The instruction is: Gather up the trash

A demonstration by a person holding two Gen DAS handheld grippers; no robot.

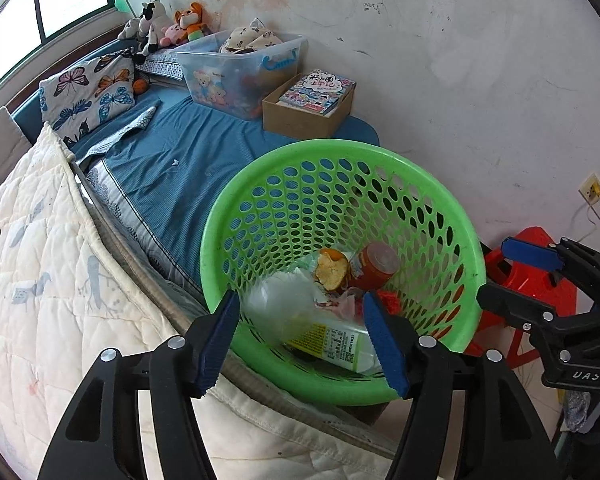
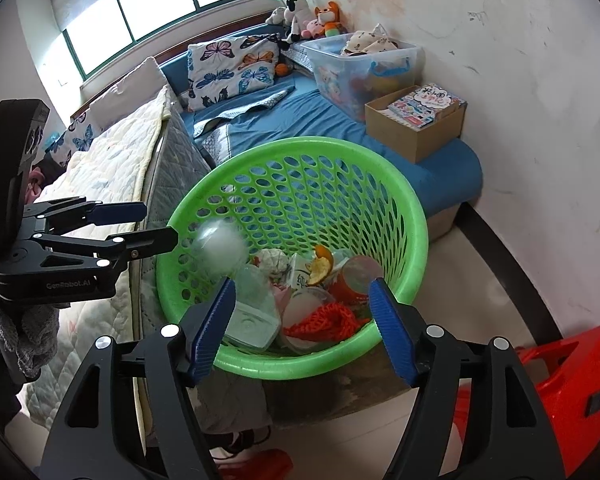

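Blue-sheeted bed [image 1: 188,160] beside scuffed wall [image 1: 440,60]

Both wrist views look steeply down, from close, into the green basket [image 1: 342,390] [image 2: 300,364] beside the bed [image 1: 188,160] [image 2: 300,116]. The left view stands nearer the bed side of the basket, the right view nearer the floor side. Each catches the other tool at its edge: the right tool [image 1: 512,276], the left tool [image 2: 158,224].

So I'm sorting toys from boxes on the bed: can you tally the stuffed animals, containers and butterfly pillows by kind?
Stuffed animals: 4
Clear plastic bin: 1
Cardboard box: 1
Butterfly pillows: 2
Total: 8
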